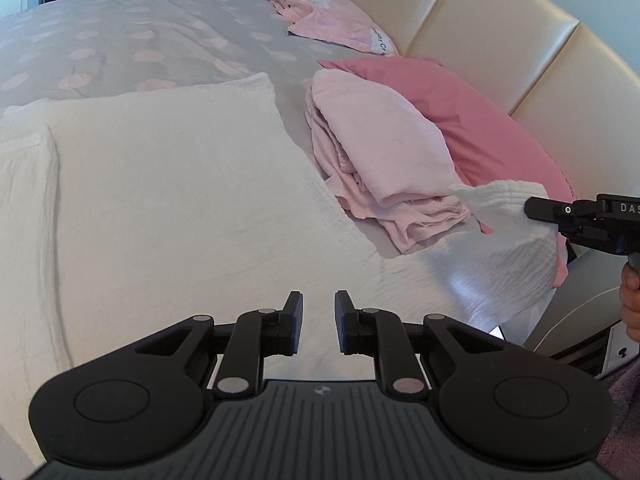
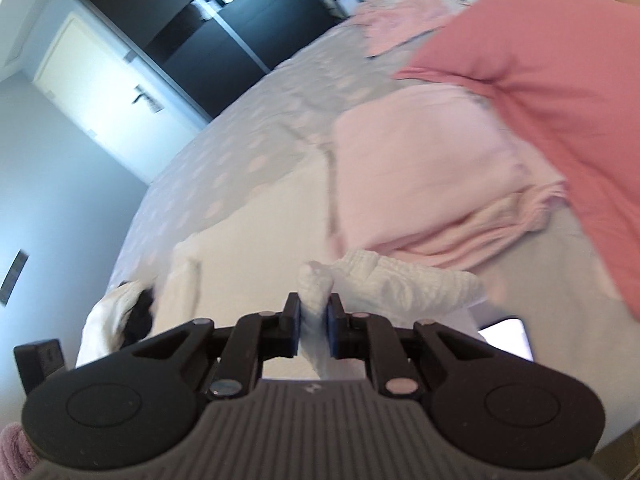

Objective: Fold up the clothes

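Note:
A large white crinkled cloth [image 1: 168, 184] lies spread on the bed, its left edge folded over. My left gripper [image 1: 318, 322] is open and empty, just above the cloth's near edge. My right gripper [image 2: 314, 328] is shut on a corner of the white cloth [image 2: 316, 288] and holds it lifted off the bed. In the left wrist view the right gripper [image 1: 532, 206] comes in from the right edge with that raised corner [image 1: 496, 204] bunched in it.
A folded pale pink garment [image 1: 380, 160] lies right of the white cloth, against a deep pink pillow [image 1: 472, 120]. A second pink pillow [image 1: 336, 28] lies farther back. A cream padded headboard [image 1: 500, 40] runs along the right. The grey dotted duvet [image 1: 140, 40] covers the bed.

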Demonstrator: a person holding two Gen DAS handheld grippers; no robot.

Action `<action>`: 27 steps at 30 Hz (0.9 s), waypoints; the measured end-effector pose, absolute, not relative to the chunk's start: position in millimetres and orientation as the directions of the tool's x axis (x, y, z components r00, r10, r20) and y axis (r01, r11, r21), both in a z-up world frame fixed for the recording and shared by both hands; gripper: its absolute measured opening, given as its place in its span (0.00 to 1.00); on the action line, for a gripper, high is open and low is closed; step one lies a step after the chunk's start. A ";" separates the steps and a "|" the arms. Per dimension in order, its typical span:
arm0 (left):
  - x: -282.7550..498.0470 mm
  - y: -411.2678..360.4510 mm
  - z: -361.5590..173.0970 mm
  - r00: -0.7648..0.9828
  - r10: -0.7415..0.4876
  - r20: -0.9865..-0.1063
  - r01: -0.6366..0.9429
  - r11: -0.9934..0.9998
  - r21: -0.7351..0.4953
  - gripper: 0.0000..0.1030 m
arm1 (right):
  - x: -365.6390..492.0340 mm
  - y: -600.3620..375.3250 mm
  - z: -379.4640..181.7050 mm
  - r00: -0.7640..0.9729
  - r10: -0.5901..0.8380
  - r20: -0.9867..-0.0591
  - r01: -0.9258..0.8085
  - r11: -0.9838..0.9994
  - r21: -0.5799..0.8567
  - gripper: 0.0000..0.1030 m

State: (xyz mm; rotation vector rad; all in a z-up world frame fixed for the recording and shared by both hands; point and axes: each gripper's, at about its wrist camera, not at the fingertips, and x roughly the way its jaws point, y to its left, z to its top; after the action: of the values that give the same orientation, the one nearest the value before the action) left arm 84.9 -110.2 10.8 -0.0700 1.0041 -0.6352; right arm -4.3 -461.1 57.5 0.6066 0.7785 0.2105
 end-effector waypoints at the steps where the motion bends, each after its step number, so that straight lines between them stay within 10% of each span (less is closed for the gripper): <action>1: 83.8 -105.8 12.3 0.379 -0.528 -0.760 0.459 0.820 -0.341 0.14 | -4.1 -446.0 61.0 0.703 0.414 -0.579 0.017 0.804 0.595 0.15; 17: 73.4 -2.3 -5.1 0.456 -0.388 -0.801 0.254 0.919 -0.301 0.16 | -9.7 -221.5 -23.9 0.484 0.550 -0.681 -0.248 0.832 0.496 0.15; 27: 49.8 2.8 -21.4 0.425 -0.413 -0.805 0.335 0.898 -0.284 0.41 | -29.9 -212.3 -33.5 0.427 0.521 -0.739 -0.366 0.847 0.385 0.51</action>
State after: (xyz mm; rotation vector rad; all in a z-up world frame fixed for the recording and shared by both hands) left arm 49.8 2.8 -21.4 -0.0850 1.0305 -0.4682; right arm -29.9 -212.3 -33.5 0.1753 0.9849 0.5578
